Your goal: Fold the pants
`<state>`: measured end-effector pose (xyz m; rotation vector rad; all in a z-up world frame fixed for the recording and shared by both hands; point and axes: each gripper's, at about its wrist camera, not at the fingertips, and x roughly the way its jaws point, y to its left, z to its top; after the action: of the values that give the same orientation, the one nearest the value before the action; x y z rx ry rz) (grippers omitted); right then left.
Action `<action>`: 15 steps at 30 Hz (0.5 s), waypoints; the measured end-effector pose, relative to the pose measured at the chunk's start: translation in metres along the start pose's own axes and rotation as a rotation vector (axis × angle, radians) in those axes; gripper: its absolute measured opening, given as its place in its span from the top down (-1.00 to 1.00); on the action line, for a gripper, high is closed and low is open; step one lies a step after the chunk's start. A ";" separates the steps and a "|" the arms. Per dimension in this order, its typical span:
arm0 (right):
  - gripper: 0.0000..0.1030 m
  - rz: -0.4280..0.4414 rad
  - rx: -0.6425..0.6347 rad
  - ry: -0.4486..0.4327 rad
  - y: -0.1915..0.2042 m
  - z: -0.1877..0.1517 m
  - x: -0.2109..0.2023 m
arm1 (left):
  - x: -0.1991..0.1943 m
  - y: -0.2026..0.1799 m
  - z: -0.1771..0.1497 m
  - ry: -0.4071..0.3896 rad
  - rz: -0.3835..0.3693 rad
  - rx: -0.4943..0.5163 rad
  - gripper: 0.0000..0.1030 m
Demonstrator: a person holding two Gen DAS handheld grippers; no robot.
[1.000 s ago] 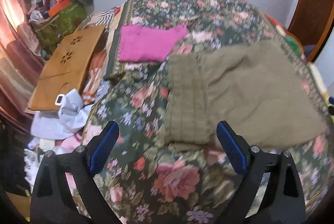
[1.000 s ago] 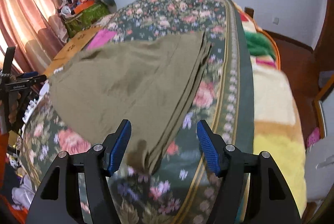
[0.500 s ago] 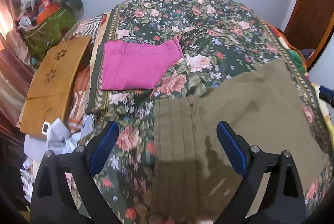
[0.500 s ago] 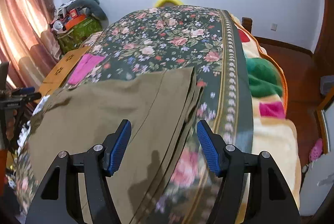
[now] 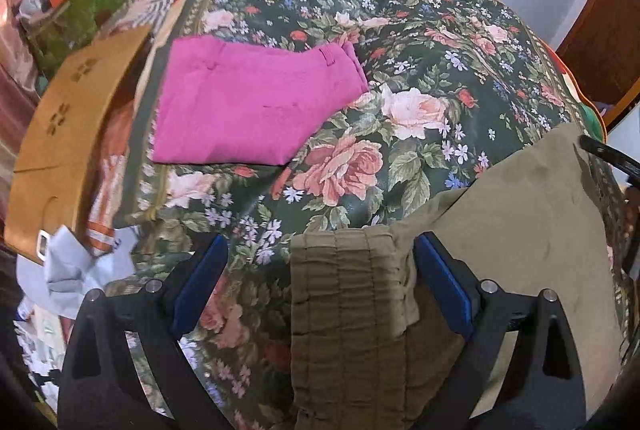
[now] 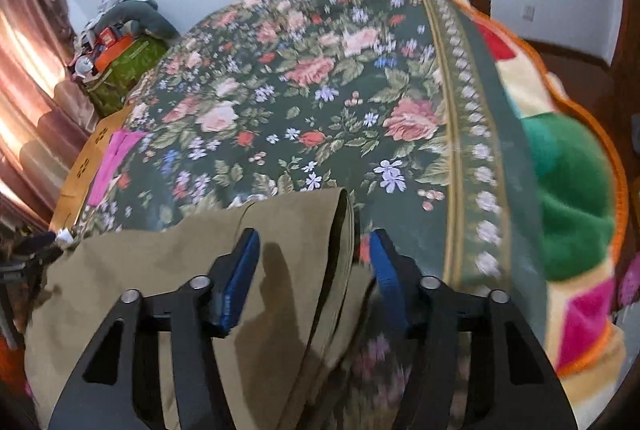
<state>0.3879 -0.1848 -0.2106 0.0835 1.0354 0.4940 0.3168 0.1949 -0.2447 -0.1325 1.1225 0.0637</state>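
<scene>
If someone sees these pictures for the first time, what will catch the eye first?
Probably the bright pink folded garment, lying on the dark floral bedspread toward its left edge. Next, the olive pants spread across the near side of the bed, their ribbed waistband between the left gripper's blue fingers.

Left gripper points steeply down, jaws spread wide, blue pads well apart and pressing nothing. Right gripper also angled down; jaws have just been closing, olive pants hem lying between the pads, not yet pinched.
</scene>
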 end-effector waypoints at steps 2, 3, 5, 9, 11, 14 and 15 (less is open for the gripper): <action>0.29 0.009 -0.011 0.025 0.000 0.003 0.012 | 0.004 0.000 0.000 0.007 -0.017 -0.009 -0.85; 0.44 0.003 -0.025 0.029 0.002 0.003 0.016 | 0.006 0.001 -0.001 0.008 -0.024 -0.013 -0.86; 0.81 -0.012 -0.054 0.040 0.005 0.000 0.022 | 0.009 0.004 -0.004 0.002 -0.039 -0.024 -0.84; 0.85 -0.023 -0.070 0.049 0.004 -0.003 0.028 | 0.010 0.010 -0.011 -0.025 -0.081 -0.068 -0.64; 0.86 -0.030 -0.073 0.044 0.004 -0.005 0.028 | 0.011 0.011 -0.013 -0.037 -0.064 -0.084 -0.63; 0.86 -0.060 -0.090 0.043 0.007 -0.005 0.031 | 0.009 0.013 -0.014 -0.056 -0.035 -0.110 -0.63; 0.86 -0.074 -0.101 0.044 0.009 -0.005 0.032 | 0.008 0.014 -0.015 -0.061 -0.033 -0.121 -0.63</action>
<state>0.3934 -0.1637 -0.2367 -0.0555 1.0515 0.4820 0.3053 0.2070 -0.2588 -0.2557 1.0550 0.1061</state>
